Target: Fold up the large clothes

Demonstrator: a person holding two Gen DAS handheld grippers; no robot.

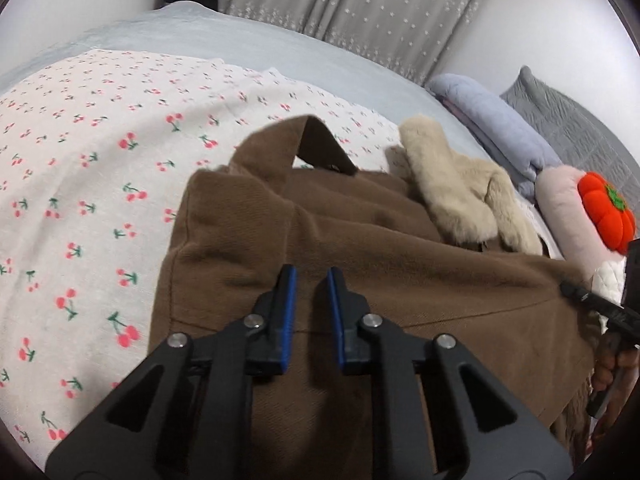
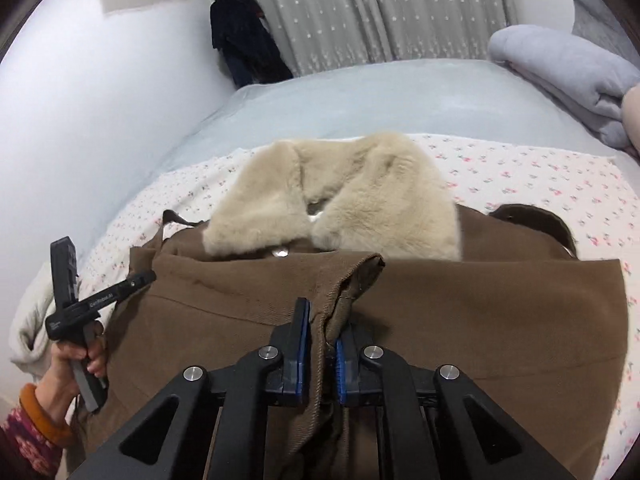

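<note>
Partly hidden: brown coat (image 2: pixel 480 312) on cherry-print sheet (image 1: pixel 80 200), hem cut off below. My right gripper (image 2: pixel 322 344) clamps a coat fold; my left gripper (image 1: pixel 312 292), jaws narrowly parted, hovers above coat, gripping nothing.

A brown coat (image 2: pixel 480 312) of matt, finely ribbed woven cloth is lying on a thin cotton-like sheet (image 1: pixel 80 200) printed with cherries. Its cream collar (image 2: pixel 340 200) is showing as soft, fluffy fur. The grippers' (image 2: pixel 322 344) frames are looking like matt black plastic, with shiny metal pins and blue pads (image 1: pixel 290 312). A smooth orange bangle (image 2: pixel 38 420) is glinting slightly on a wrist. The grey curtain (image 1: pixel 360 12) is hanging as light fabric.
</note>
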